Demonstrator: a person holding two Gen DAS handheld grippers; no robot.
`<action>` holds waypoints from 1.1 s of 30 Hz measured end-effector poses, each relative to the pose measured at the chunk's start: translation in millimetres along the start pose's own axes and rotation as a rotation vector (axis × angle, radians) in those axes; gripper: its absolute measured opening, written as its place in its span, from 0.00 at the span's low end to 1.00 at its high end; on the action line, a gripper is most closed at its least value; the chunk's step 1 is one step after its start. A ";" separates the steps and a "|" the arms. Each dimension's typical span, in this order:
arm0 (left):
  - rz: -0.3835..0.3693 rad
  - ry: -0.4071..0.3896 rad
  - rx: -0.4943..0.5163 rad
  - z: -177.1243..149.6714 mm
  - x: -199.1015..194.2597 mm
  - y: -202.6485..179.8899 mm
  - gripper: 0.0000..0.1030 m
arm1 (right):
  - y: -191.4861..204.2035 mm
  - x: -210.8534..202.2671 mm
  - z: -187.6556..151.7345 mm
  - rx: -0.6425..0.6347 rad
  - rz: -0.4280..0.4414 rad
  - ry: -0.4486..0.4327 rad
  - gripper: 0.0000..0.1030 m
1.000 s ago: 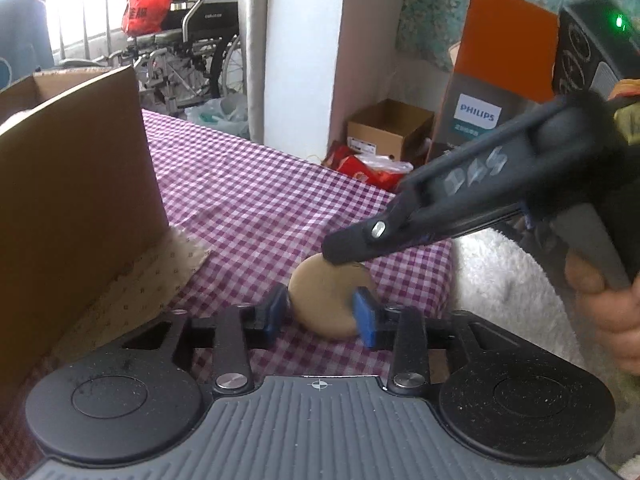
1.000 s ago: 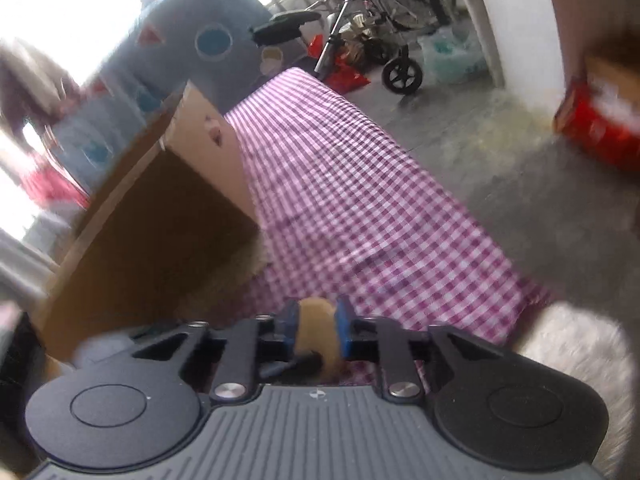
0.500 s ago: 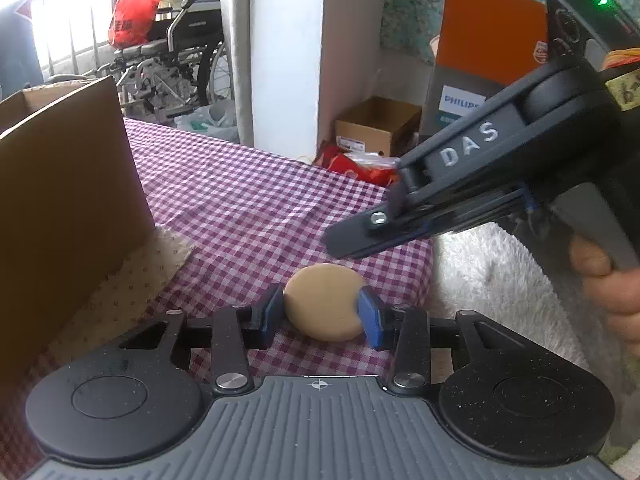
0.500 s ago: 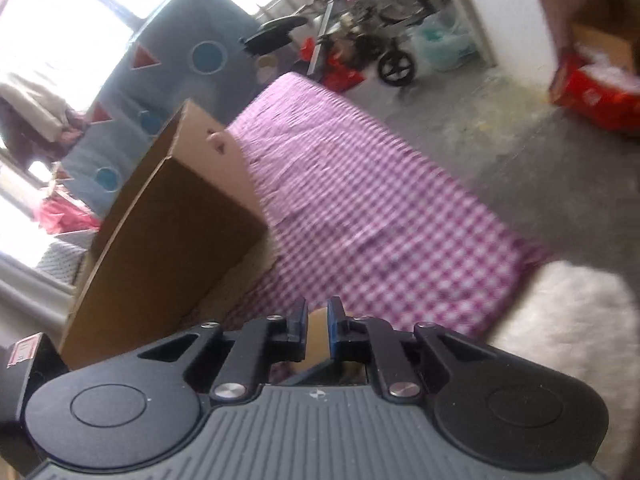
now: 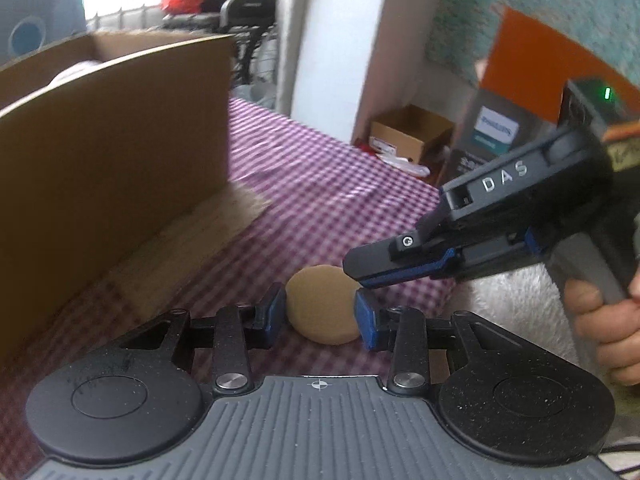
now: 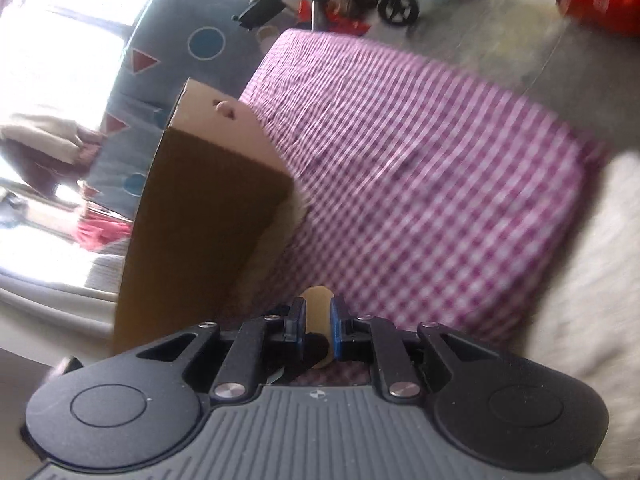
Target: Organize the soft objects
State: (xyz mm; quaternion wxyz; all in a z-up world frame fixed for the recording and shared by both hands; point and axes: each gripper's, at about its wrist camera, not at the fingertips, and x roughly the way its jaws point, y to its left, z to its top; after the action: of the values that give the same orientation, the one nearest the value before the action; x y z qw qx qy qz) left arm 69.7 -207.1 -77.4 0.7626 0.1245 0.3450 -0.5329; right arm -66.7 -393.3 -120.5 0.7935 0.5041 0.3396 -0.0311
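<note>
The big cardboard box (image 5: 108, 152) stands open-topped on the left of the checked worktop (image 5: 328, 184), and that is the likely home for the soft things; a white fluffy blanket (image 5: 516, 300) lies off the worktop's right edge.

The task's thing at this moment is a tan foam disc (image 5: 324, 304), round and flattened, standing on edge just above the cloth. Its broad round face looks toward the left wrist camera, so its thin axis runs along the left tongs' line of sight.

Both tools are on it. The left tongs (image 5: 320, 312) straddle the disc across its full width; their jaws have just been closing, and the blue pads (image 5: 276, 312) now sit against its left and right rims, so I judge it clamped. The right tongs (image 6: 318, 326) come in from the right and pinch the disc across its thin dimension, jaws nearly together on its upper right edge; a hand (image 5: 604, 332) holds their grip.

The box lies to the left of the disc, and the left tongs are on that side. So the left hand looks better placed to carry it, once the right tongs release.
</note>
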 end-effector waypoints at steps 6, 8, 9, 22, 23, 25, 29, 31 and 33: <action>-0.041 0.000 -0.127 -7.8 -17.8 26.5 0.59 | 6.0 18.2 -3.9 0.018 0.048 0.043 0.14; -0.055 0.005 -0.131 -9.6 -21.2 27.0 0.68 | 7.9 23.1 -5.5 0.022 0.057 0.058 0.14; -0.056 0.009 -0.122 -10.5 -22.3 25.9 0.68 | 8.9 24.5 -5.2 0.022 0.058 0.061 0.14; 0.104 -0.010 0.069 -21.5 -24.7 4.4 0.46 | 82.2 41.0 -20.2 -0.344 -0.219 0.037 0.13; 0.102 -0.013 0.068 -22.0 -25.6 4.4 0.46 | 89.5 43.5 -22.3 -0.377 -0.252 0.043 0.14; 0.102 -0.022 0.066 -23.2 -25.6 4.8 0.46 | 98.9 47.3 -26.1 -0.426 -0.291 0.055 0.17; 0.095 -0.043 0.060 -28.1 -33.3 5.2 0.46 | 97.1 48.8 -27.2 -0.392 -0.237 0.096 0.24; 0.084 -0.056 0.051 -30.1 -36.2 7.7 0.46 | 93.4 49.8 -24.0 -0.350 -0.205 0.101 0.25; 0.081 -0.069 0.041 -32.7 -40.5 11.7 0.47 | 81.1 46.4 -20.8 -0.257 -0.119 0.119 0.25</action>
State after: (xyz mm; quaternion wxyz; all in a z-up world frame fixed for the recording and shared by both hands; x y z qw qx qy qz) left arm 59.4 -154.8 -76.7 0.7923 0.1356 0.3020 -0.5125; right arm -9.9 -322.9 -89.1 0.8267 0.3781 0.4167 -0.0044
